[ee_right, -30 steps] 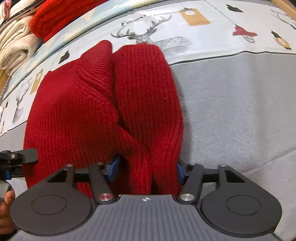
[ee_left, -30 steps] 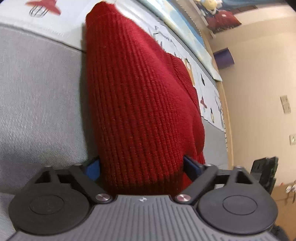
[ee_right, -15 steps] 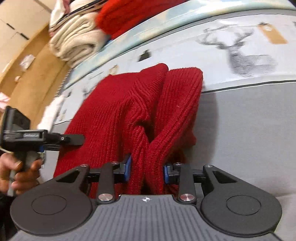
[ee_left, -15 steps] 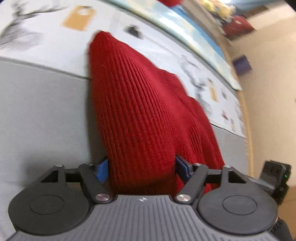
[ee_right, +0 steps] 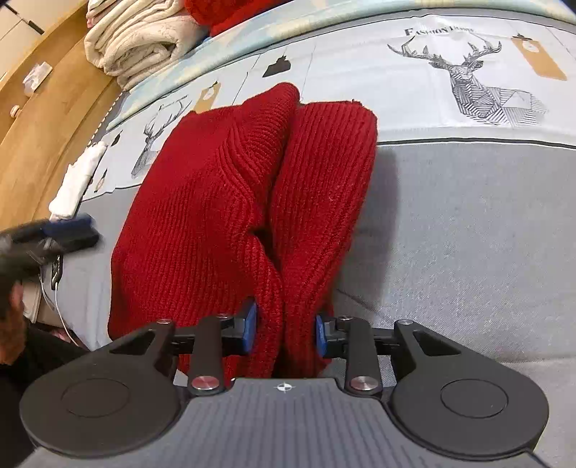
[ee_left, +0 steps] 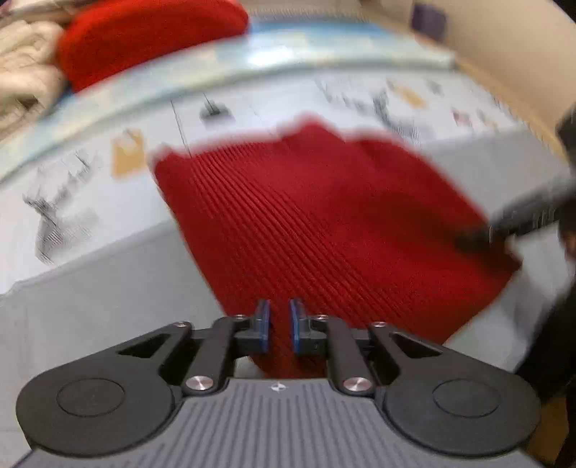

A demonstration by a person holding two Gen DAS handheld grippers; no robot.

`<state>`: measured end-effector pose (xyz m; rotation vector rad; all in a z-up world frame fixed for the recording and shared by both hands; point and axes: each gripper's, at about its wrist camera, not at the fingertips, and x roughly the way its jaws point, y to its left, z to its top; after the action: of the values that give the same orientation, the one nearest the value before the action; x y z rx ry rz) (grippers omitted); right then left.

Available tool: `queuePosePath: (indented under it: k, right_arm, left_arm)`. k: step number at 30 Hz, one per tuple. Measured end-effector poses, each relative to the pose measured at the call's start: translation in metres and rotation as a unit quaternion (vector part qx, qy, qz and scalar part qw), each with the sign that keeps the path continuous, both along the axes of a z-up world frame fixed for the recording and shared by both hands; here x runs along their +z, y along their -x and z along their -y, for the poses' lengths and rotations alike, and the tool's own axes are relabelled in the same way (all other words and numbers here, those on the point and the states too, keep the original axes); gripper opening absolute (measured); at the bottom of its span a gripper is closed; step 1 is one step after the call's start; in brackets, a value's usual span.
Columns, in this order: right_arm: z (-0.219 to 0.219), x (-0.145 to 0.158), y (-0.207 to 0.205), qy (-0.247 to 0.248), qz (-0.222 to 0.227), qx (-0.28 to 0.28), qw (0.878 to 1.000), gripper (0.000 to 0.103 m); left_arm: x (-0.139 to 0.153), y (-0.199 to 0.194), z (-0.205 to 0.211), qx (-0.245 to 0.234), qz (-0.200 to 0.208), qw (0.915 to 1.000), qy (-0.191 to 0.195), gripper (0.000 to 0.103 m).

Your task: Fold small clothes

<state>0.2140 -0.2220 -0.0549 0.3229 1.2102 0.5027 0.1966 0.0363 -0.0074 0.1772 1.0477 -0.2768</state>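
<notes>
- Your right gripper (ee_right: 285,333) is clamped on the near edge of the red knit garment (ee_right: 230,201); both blue-padded fingers (ee_right: 249,328) press into bunched wool, which rises between them as two thick rounded folds with a deep crease down the middle.
- The garment is a coarse ribbed knit, the ribs running lengthwise. It lies on the bed, its near part over a plain grey woven fabric (ee_right: 468,252), its far edge reaching the pale printed sheet (ee_right: 360,72) with line-drawn geometric deer heads and tan tags.
- Your left gripper (ee_left: 277,325) sits at the garment's (ee_left: 324,223) near-left edge with its blue pads (ee_left: 262,324) drawn almost together, a narrow gap between them. Red knit shows behind that gap, but the view is motion-blurred and I cannot tell whether any cloth is pinched there.
- From the left wrist view the garment looks flatter, a broad ribbed slab with a wavy far hem.
- At the back-left lie a stack of folded cream fleecy blankets (ee_right: 144,39) and another red knit item (ee_left: 144,32).
- A small white cloth (ee_right: 77,183) rests near the bed's left edge, beside wooden flooring (ee_right: 43,118).
</notes>
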Motion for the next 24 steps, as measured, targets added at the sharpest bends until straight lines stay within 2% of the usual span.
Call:
queuePosePath:
  k: [1,3,5,9,14,16,17,19,21,24]
  right_arm:
    - [0.0,0.0,0.001,0.003,-0.003,-0.004,1.0,0.031]
    - [0.001,-0.002,0.0,0.01,-0.007,-0.005,1.0,0.031]
    - [0.0,-0.001,0.003,0.012,-0.006,-0.002,1.0,0.031]
    - [0.004,0.006,0.003,0.0,-0.003,-0.005,1.0,0.032]
    - [0.013,0.027,0.012,-0.041,0.029,0.013,0.999,0.037]
    - [0.016,0.029,0.014,-0.045,0.031,0.018,0.998,0.038]
    - [0.017,0.029,0.015,-0.041,0.03,0.019,0.999,0.038]
    - [0.016,0.023,0.016,-0.015,0.018,0.02,1.0,0.038]
    - [0.013,0.013,0.015,0.032,0.001,0.017,0.999,0.038]
    - [0.012,0.006,0.014,0.069,-0.006,0.012,0.998,0.039]
  left_arm:
    - [-0.003,0.0,0.007,-0.014,0.008,0.9998,-0.014,0.013]
    - [-0.003,0.0,0.01,-0.02,0.016,0.9995,-0.015,0.013]
    - [0.0,-0.001,0.002,-0.003,0.011,0.9999,0.007,0.014]
    - [0.006,-0.002,-0.01,0.021,0.016,0.9989,0.04,0.022]
    - [0.022,0.009,-0.021,0.009,0.05,0.9938,0.099,0.022]
    - [0.026,0.013,-0.017,-0.006,0.051,0.9922,0.113,0.022]
    - [0.023,0.012,-0.013,-0.012,0.042,0.9933,0.107,0.022]
    - [0.005,0.007,-0.002,-0.017,-0.003,0.9977,0.065,0.022]
    - [-0.004,0.006,0.01,-0.034,-0.01,0.999,0.028,0.022]
    - [0.001,0.006,0.01,-0.031,-0.005,0.9989,0.035,0.028]
